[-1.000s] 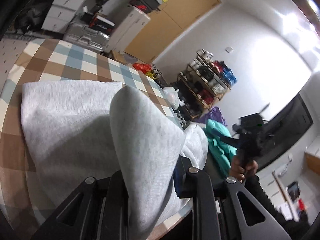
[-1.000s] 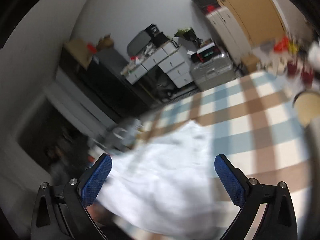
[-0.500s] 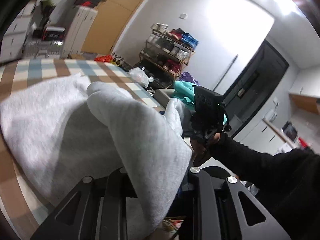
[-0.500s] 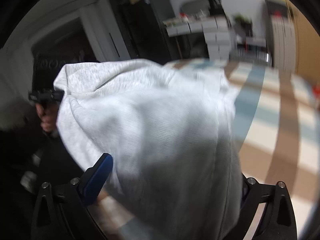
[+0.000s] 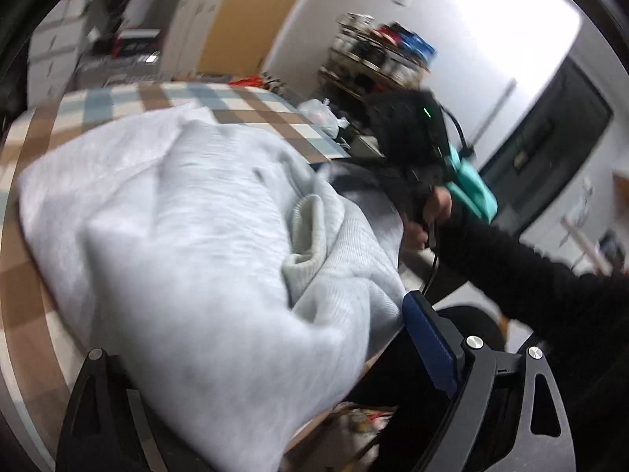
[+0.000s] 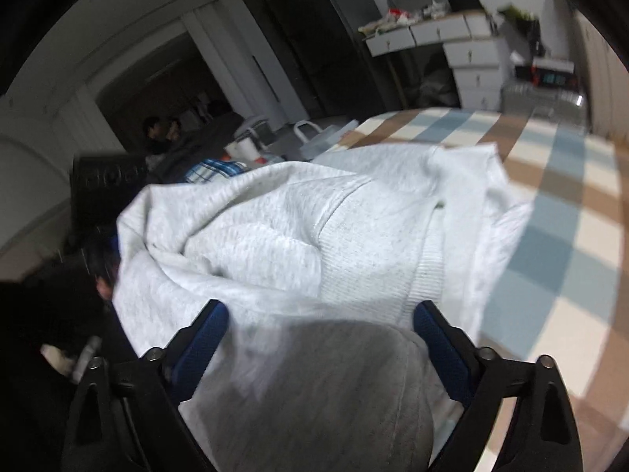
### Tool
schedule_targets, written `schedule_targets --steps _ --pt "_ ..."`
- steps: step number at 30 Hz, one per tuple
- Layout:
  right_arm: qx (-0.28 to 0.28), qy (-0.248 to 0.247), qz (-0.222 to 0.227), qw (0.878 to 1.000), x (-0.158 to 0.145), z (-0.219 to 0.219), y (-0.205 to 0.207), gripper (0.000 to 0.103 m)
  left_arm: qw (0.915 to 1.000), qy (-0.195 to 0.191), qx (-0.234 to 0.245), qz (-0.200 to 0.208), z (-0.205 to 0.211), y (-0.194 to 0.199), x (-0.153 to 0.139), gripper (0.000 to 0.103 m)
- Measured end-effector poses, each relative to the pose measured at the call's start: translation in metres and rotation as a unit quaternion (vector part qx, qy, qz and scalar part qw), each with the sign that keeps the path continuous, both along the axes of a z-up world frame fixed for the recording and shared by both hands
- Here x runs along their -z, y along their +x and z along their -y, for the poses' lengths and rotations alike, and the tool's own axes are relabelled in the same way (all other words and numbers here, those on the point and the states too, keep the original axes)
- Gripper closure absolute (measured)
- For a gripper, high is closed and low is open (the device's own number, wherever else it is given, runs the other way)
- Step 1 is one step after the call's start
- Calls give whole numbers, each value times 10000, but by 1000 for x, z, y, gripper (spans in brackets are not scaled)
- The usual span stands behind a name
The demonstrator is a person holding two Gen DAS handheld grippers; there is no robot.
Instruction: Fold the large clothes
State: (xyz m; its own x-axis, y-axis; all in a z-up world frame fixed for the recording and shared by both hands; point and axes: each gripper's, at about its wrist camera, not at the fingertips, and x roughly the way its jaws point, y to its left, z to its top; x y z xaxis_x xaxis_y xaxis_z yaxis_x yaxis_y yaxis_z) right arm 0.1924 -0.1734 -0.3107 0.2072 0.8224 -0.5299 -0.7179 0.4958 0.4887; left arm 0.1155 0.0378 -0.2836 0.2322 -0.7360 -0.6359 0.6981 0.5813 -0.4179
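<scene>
Item: one large light-grey sweatshirt [image 5: 188, 236], heaped on a table under a brown, blue and cream checked cloth [image 6: 558, 204], its near edge hanging toward the person. A ribbed cuff [image 5: 310, 232] lay tucked into the folds on top; a ribbed band [image 6: 424, 271] showed along the near side.

Left gripper [image 5: 271, 385]: jaws opening, spread wide. Grey cloth lay draped between them and hid the left finger; the blue pad [image 5: 428, 342] of the right finger stood clear of the fabric. Nothing gripped.

Right gripper [image 6: 318, 338]: jaws closing from a wide spread. A thick bunch of the sweatshirt sat between the two blue pads [image 6: 200, 338]; the cloth filled the gap, but whether the pads pressed on it could not be told.

Also present: a teal garment [image 5: 471, 185] beyond the table edge, a dark sleeve [image 5: 511, 271], white drawers [image 6: 471, 59].

Step in hand, by judgement: one fold laid over and let go, a fresh hold being taken. Next move would call for a firm pinch on the near edge by both grippers, then flattening the heap.
</scene>
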Motion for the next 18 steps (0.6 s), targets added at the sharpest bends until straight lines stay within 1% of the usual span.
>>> schedule_targets --steps 1,2,3,4,5,6,7,8,10,11,13,14,15,16,18 --pt "54 149 -110 9998 1 4 1 25 9998 111 110 147 6 -6 0 16" --pt "106 296 -149 9994 0 8 -1 37 9990 302 158 279 14 -10 1 17" --pt "135 427 -174 9988 -2 11 -2 41 9982 444 219 350 19 -14 2 29" --pt "142 563 -180 9981 -5 15 -7 48 9970 566 337 399 25 -18 4 52" --pt "164 635 -91 9978 -11 17 -16 59 9949 769 421 494 32 -23 6 64" --pt "185 617 -5 9979 -15 17 -22 61 9928 953 425 589 36 -26 8 71" --pt "221 549 62 9982 -19 17 -30 62 9915 1052 370 670 41 -31 8 73" --pt "294 486 115 9983 -21 18 -35 62 9916 1035 346 700 44 -36 7 74" --pt "612 412 200 9971 -24 24 -42 62 9892 1148 291 865 53 -47 6 75" --pt "890 400 213 9950 -25 31 -43 63 9880 1207 336 898 62 -52 7 76" --pt "1340 485 135 9897 -28 49 -42 63 9871 1281 276 918 84 -55 9 76" --pt "1667 362 137 9853 -32 58 -38 62 9879 1267 206 870 93 -53 10 76" --pt "1952 269 116 9803 -35 66 -35 60 9904 1132 124 783 102 -50 10 76" --pt "2169 313 73 9757 -39 78 -32 60 9930 951 39 695 112 -46 8 76" --pt "2793 142 53 9601 -49 104 -31 56 9951 744 -102 637 133 -38 5 76"
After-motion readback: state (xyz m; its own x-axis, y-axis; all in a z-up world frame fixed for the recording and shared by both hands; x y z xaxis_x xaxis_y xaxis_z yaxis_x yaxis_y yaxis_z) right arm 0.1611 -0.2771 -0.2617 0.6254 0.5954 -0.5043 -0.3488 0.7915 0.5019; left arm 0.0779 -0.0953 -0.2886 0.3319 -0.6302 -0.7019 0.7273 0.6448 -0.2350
